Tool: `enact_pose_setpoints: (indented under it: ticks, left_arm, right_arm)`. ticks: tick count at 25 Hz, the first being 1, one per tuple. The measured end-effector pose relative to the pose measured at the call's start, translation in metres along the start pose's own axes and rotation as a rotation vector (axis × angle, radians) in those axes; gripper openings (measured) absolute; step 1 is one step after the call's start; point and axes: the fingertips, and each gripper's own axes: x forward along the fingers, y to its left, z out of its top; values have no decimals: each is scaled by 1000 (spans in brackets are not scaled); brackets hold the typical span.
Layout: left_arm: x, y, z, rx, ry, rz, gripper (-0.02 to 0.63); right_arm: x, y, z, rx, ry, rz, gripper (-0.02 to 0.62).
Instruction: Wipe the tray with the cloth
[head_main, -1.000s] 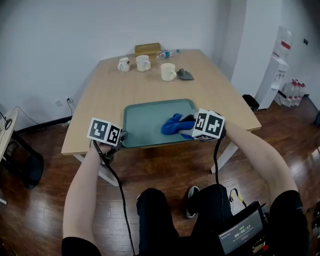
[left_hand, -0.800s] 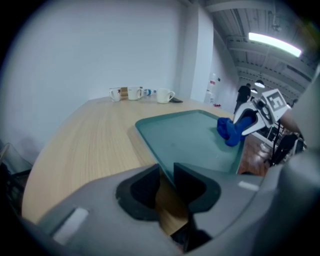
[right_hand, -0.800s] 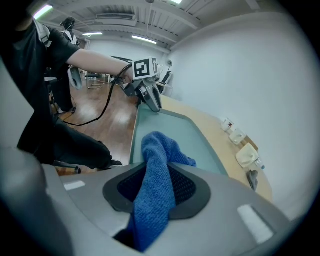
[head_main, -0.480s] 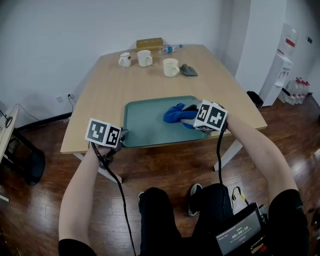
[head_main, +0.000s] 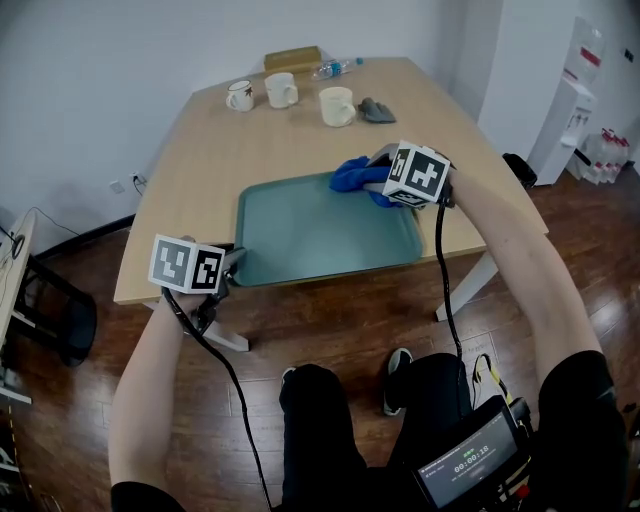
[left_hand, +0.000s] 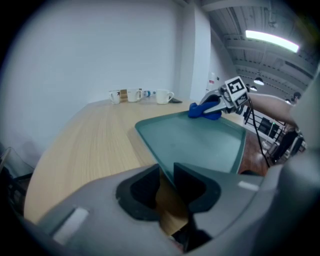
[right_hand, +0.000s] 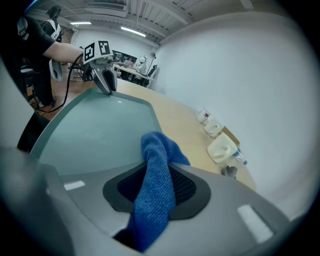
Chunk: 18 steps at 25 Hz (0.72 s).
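Teal rectangular plastic tray (head_main: 300, 240) flat at centre of the head view, on the pale wooden tabletop (head_main: 200, 170), close to the tabletop's lower edge.

Left claw (head_main: 234, 264) at lower left, jaws nearly together, nipping the tray's lower-left corner rim; in the left gripper view, corner seen running in between the pads; judged to be steadying the tray, not wiping.

Right claw (right_hand: 157, 192) clamped on the blue terry cloth (right_hand: 159, 160); a thick fold of it upright between the pads, loose end spilling forward towards the tray floor; nothing else in the jaws.

In the head view, cloth bunched at the tray's upper-right corner, on or just at the rim there; cannot tell how firmly pressed down.

Progress, as judgement only: wiping under way, not finished; cloth working one corner; centre, left half and lower edge of the tray lying bare and well apart from the cloth. No visible dirt, streaks or wet marks on the tray floor, so no telling which parts already covered; remaining: passes across the open floor and along the rims.
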Motion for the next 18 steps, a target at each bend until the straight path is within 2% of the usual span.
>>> enact_pose_setpoints:
  ticks: [4, 14, 18]
  left_arm:
    - [1, 1, -3, -3, 6, -1, 92]
    - [3, 1, -3, 10, -1, 11, 84]
    - [4, 1, -4, -5, 6, -8, 84]
  right_arm:
    - [-16, 27, -2, 2, -46, 48, 110]
    - [-75, 147, 19, -68, -110, 161, 112]
    - [-86, 171, 26, -109, -121, 150, 112]
